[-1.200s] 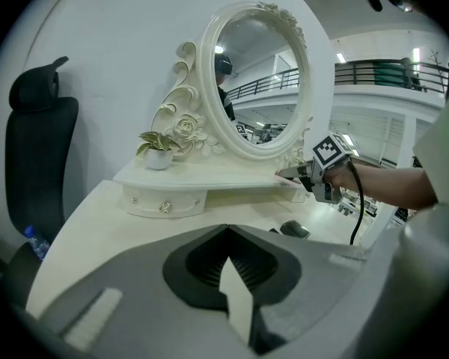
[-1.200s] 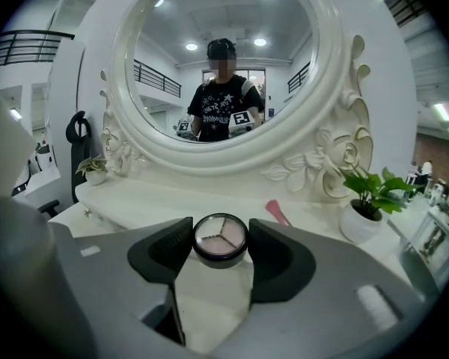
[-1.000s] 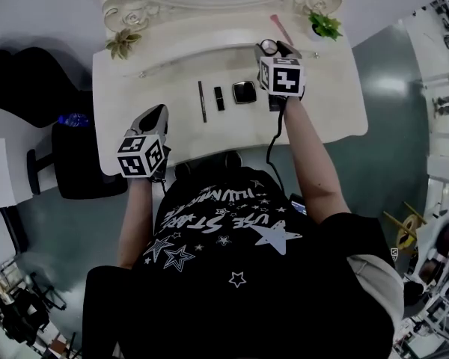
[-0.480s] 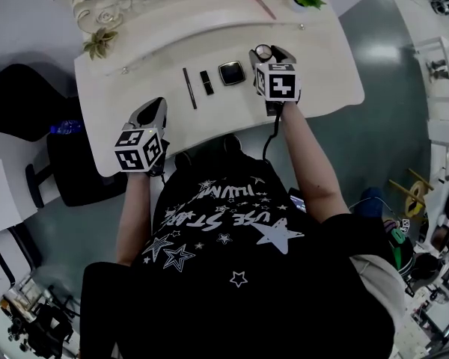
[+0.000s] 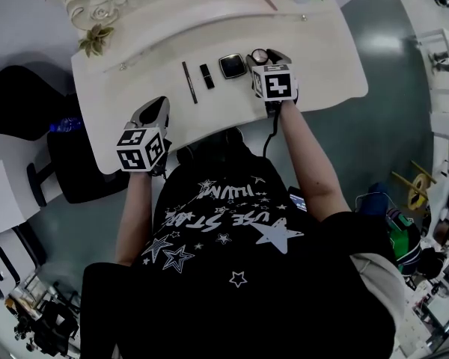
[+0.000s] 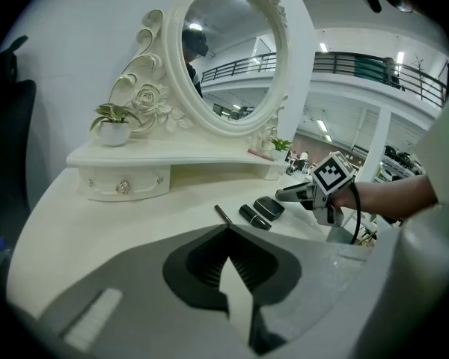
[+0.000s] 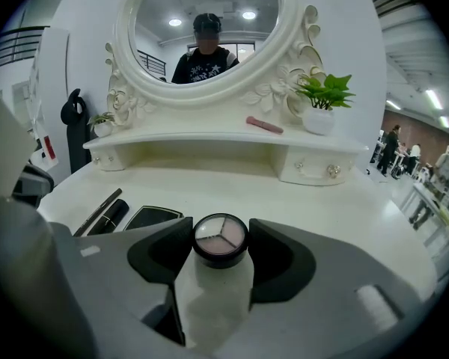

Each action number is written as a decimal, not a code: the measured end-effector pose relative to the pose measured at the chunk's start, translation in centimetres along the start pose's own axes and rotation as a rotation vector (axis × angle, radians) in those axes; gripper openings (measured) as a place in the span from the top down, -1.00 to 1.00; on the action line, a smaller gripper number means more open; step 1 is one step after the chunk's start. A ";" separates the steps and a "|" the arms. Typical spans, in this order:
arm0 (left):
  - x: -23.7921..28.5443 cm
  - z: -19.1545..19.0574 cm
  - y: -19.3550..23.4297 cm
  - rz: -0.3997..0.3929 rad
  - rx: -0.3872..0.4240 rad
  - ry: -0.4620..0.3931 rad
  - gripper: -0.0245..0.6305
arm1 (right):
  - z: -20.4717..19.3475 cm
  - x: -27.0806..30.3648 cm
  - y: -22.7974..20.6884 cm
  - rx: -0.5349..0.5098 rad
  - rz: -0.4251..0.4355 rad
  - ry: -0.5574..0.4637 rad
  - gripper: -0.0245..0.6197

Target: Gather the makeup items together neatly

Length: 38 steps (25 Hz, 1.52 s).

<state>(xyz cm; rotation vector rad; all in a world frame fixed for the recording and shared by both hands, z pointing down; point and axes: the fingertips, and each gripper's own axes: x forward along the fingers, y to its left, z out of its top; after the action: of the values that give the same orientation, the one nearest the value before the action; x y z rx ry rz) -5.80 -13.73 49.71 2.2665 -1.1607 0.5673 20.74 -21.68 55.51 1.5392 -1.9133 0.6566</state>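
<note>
The round eyeshadow pot [image 7: 220, 239] is clamped in the right gripper [image 7: 221, 234] at the black compact's [image 5: 231, 66] three o'clock, seemingly to extend the row of pencil [image 5: 188, 82] and lipstick [image 5: 206, 75]; the left gripper [image 6: 226, 234] is held closed and empty.

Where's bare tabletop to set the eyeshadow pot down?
Bare: tabletop left of the pencil, and right of the right tool holding the eyeshadow pot, out to the edge. Crowded: the centre row of pencil, lipstick, black compact.

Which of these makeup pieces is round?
The three-shade eyeshadow pot held in the right gripper; the pencil, lipstick and compact beside it are long or squarish.
</note>
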 end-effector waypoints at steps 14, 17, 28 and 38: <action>0.7 0.5 -0.8 0.042 -0.029 -0.018 0.92 | -1.7 1.1 -0.1 -0.010 0.048 0.047 0.09; 1.0 0.5 -1.4 0.063 -0.045 -0.030 0.92 | -1.7 1.0 -0.1 -0.017 0.059 0.054 0.08; 2.1 -0.4 -3.1 0.113 -0.101 -0.056 0.92 | 2.6 -2.0 -1.9 0.012 0.103 -0.097 0.03; 1.3 -0.9 -4.5 0.066 -0.089 -0.090 0.92 | 2.8 -5.0 -1.0 0.013 0.080 -0.195 0.83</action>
<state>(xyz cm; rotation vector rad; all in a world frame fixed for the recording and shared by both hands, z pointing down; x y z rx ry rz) -1.50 -11.74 50.03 2.2048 -1.2831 0.4341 22.12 -20.40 50.00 1.5924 -2.1277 0.5716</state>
